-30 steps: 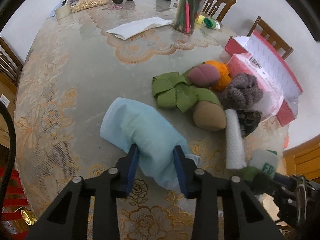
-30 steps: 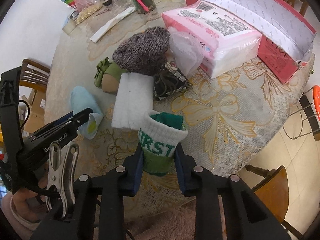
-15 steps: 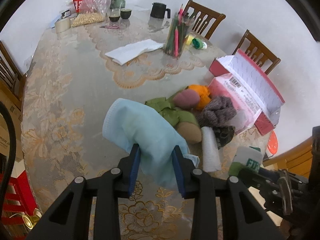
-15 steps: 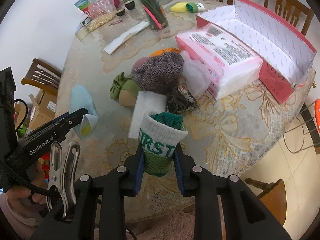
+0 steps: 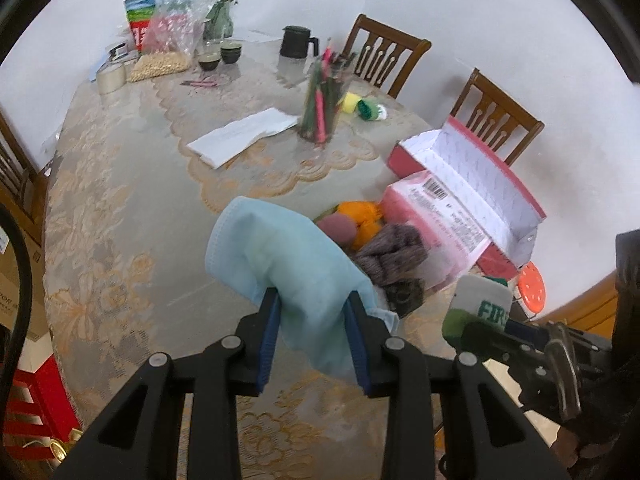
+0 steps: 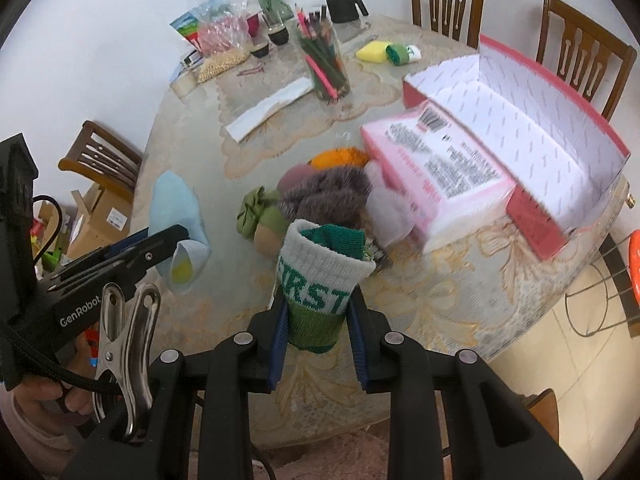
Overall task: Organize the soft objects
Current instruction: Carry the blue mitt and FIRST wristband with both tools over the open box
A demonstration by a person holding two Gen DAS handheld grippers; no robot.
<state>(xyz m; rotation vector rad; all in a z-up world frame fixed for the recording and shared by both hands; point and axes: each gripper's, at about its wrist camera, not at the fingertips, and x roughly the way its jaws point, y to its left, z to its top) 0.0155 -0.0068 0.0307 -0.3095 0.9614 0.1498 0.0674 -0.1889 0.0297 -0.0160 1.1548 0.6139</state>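
Transport is judged the step in hand: a pale blue pleated face mask is clamped in the left gripper and a green-and-white lettered sock in the right gripper, both above the lace-covered table, so a carry toward the open red cardboard box is called for.

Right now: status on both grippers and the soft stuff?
Left gripper shut on blue mask, off the table. Right gripper shut on green-white sock, also lifted. Soft pile beside the open pink box; nothing blocking.
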